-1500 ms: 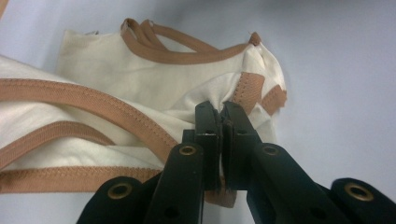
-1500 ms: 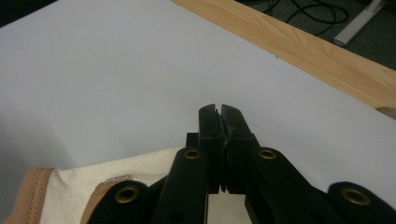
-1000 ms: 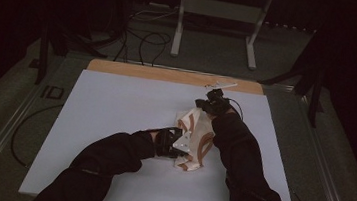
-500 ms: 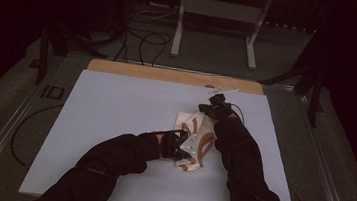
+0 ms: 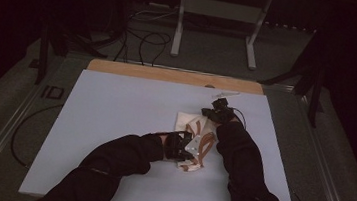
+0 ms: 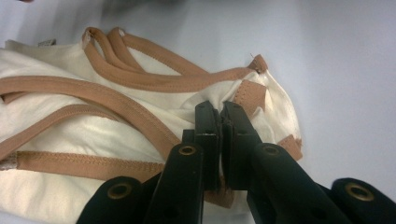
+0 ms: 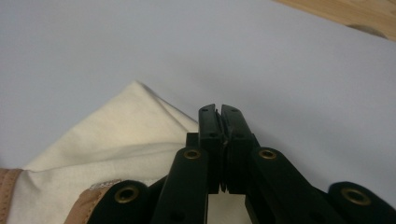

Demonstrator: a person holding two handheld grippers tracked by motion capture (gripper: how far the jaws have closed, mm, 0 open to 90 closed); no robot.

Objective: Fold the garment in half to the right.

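A cream garment point(image 5: 196, 143) with tan-bound edges, seemingly a small sleeveless top, lies crumpled on the pale bench point(image 5: 113, 124), right of its middle. The left tool point(image 6: 220, 122) is clenched on a fold of the cloth next to the tan binding point(image 6: 140, 79) at the garment's near end. The right tool point(image 7: 219, 122) is clenched too, with a little cream cloth caught low between its jaws at the garment's far end.

The fabric looks thin, light and limp. It will likely sag and bunch wherever it is unsupported, and it will not hold a shape. The stitched binding is probably the firmest place to pinch, being thicker and less likely to slide free.
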